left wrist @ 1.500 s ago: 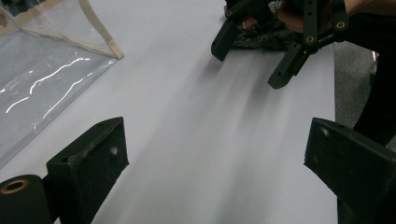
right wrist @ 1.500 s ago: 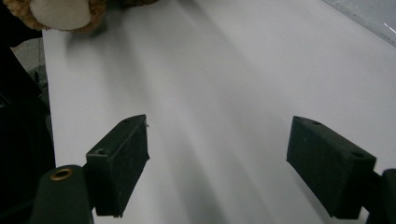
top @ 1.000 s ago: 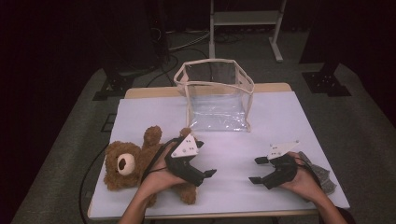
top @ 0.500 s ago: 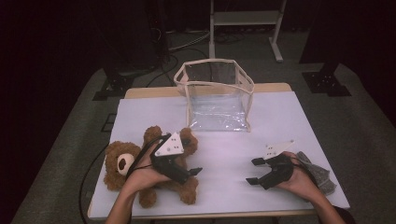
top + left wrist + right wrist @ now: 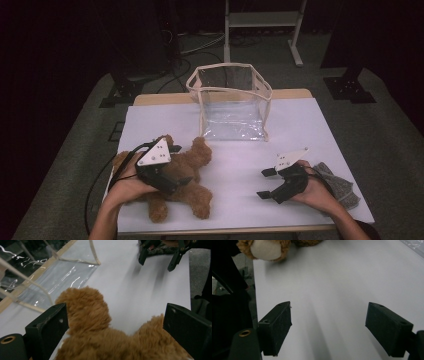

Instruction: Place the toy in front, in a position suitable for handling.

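A brown teddy bear [image 5: 192, 165] lies on its back at the front left of the white table [image 5: 300, 130]. My left gripper [image 5: 180, 165] hovers over the bear's body, open. In the left gripper view, the wide jaws of the left gripper [image 5: 115, 325] stand either side of the teddy bear's [image 5: 85, 315] furry limbs without pinching them. My right gripper [image 5: 263, 184] rests open at the front right above bare table, nothing between its jaws. The right gripper view shows the right gripper [image 5: 328, 325] over the tabletop, with the bear's pale paw pad [image 5: 265, 248] far off.
A clear plastic bag [image 5: 230, 100] with cream trim stands open at the table's back middle. A grey cloth [image 5: 342, 186] lies under the right hand near the front right corner. Dark floor, cables and stand legs surround the table.
My left gripper has moved left, from beside the bear's legs to over its body, and the bear has shifted slightly. The right gripper has stayed almost still.
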Demonstrator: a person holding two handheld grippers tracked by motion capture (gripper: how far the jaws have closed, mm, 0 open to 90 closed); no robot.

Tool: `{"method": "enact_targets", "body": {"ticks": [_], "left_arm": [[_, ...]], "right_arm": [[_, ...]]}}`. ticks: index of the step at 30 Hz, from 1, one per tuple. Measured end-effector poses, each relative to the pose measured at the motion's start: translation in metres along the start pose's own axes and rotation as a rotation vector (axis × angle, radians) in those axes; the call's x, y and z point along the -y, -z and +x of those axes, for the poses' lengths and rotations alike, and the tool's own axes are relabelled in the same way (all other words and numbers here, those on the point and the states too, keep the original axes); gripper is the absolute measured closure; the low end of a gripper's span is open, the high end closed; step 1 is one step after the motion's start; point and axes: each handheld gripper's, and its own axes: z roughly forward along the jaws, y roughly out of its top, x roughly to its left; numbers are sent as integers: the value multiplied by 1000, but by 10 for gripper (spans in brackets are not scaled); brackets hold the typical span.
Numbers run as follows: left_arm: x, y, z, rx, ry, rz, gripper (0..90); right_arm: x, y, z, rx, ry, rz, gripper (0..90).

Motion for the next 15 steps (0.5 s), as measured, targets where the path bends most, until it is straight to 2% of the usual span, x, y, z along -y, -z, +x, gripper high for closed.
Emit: {"method": "enact_targets", "body": {"ticks": [6,15], "left_arm": [[9,14,6,-23,15,11,51],[23,28,18,-58,42,34,52]], "right_arm": [[-13,-4,4,-43,7,-21,194],[-42,-21,20,-92,72,-23,194]]}}
